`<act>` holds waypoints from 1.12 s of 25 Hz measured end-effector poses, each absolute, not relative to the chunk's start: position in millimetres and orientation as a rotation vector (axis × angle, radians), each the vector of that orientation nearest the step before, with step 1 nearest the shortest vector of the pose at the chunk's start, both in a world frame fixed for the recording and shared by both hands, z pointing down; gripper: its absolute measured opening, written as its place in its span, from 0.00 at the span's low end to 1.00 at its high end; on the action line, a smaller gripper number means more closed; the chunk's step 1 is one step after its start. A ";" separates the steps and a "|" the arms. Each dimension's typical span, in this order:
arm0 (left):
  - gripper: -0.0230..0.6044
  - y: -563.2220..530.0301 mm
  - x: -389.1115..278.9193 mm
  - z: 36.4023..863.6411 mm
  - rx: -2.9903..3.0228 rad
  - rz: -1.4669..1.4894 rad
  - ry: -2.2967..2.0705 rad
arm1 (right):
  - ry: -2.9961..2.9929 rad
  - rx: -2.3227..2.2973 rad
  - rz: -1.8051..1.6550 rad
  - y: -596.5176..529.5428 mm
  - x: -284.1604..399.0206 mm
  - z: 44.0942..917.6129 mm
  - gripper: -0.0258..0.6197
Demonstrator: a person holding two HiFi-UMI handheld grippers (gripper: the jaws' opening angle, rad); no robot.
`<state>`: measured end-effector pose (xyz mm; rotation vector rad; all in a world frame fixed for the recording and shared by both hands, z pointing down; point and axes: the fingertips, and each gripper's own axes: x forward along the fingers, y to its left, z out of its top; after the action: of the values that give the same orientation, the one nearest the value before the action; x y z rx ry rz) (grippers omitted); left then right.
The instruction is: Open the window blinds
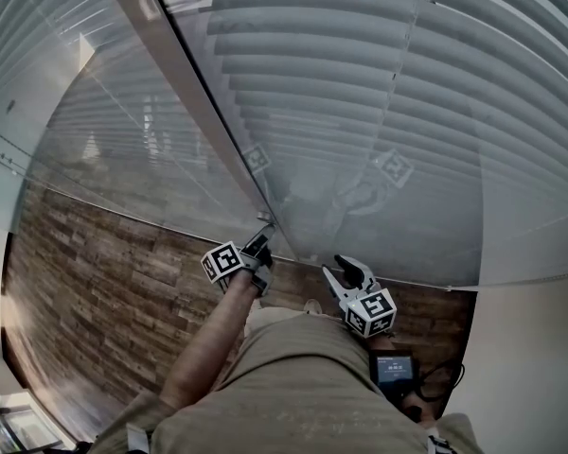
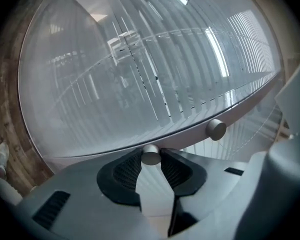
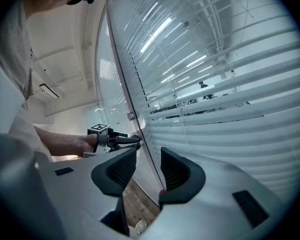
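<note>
White slatted blinds (image 1: 360,112) hang behind the glass pane, their slats nearly flat against it. A grey frame bar (image 1: 199,102) runs down between two panes. In the left gripper view a small round metal knob (image 2: 150,155) on this bar sits between the black pads, which press on both its sides. My left gripper (image 1: 262,239) is shut on that knob at the bar's lower end. My right gripper (image 1: 346,274) hovers open to the right, close to the glass, with nothing between its pads (image 3: 176,170). The right gripper view shows the left gripper (image 3: 132,140) at the bar.
A second round knob (image 2: 216,129) sits further along the same bar. Below lies a wood-plank floor (image 1: 104,282). A dark device with a cable (image 1: 395,370) hangs at the person's right side. A beige wall (image 1: 530,367) stands at the right.
</note>
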<state>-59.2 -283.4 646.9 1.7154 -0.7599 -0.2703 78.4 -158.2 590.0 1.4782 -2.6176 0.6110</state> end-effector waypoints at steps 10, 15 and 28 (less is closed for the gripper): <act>0.25 -284.4 -60.6 649.7 1.613 -0.359 -0.684 | -2.619 1.469 0.615 -158.7 77.2 590.6 0.29; 0.25 -282.5 -58.4 647.9 1.540 -0.410 -0.618 | -2.621 1.466 0.622 -157.4 76.3 590.4 0.29; 0.25 -278.6 -59.1 650.7 1.344 -0.549 -0.525 | -2.627 1.464 0.623 -154.4 76.6 587.8 0.29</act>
<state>-59.1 -278.6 650.7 1.3445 -0.5249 -0.5495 76.6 -154.4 587.8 1.4637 -2.6269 0.6225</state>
